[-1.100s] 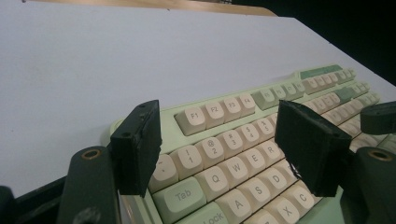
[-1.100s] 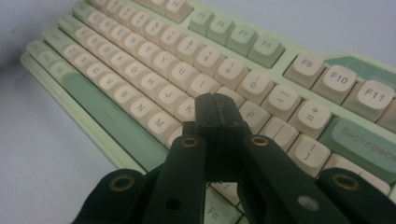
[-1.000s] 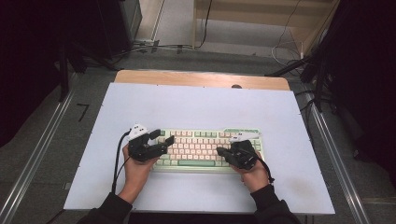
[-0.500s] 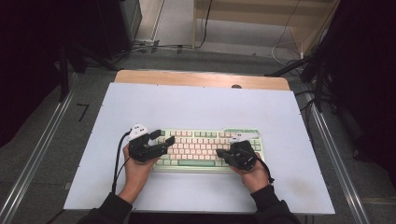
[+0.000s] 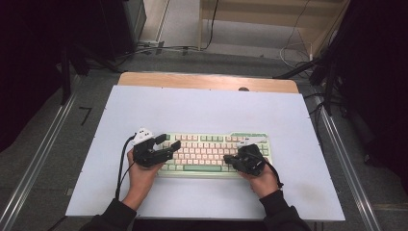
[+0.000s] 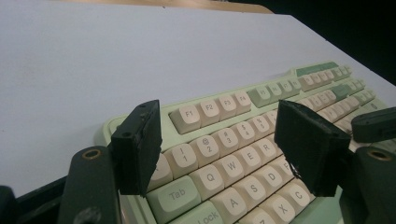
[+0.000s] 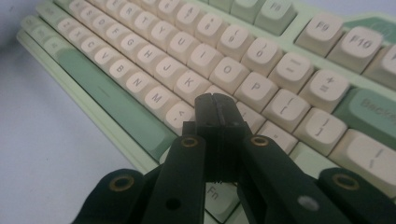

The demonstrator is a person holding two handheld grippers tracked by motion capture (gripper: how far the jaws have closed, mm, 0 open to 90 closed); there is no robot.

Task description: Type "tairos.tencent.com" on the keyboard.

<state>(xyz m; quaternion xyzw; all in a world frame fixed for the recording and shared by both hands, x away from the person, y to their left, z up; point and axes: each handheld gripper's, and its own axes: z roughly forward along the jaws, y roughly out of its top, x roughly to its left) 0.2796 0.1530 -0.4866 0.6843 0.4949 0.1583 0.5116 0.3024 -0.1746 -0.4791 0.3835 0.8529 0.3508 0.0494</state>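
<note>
Hand-held gripper [image 5: 169, 145] at keyboard [image 5: 211, 151], long axis left-right across table [image 5: 202, 108]

A flat pale-blue rectangular table [image 5: 202, 108] with a wooden far edge carries a mint-green keyboard with cream keycaps [image 5: 211, 150].

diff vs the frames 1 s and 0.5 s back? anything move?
Nothing visibly changed. The left tool hangs open over the left end of the keyboard, the right tool is shut above its lower right keys, and the keyboard lies in the same place on the white table.
</note>
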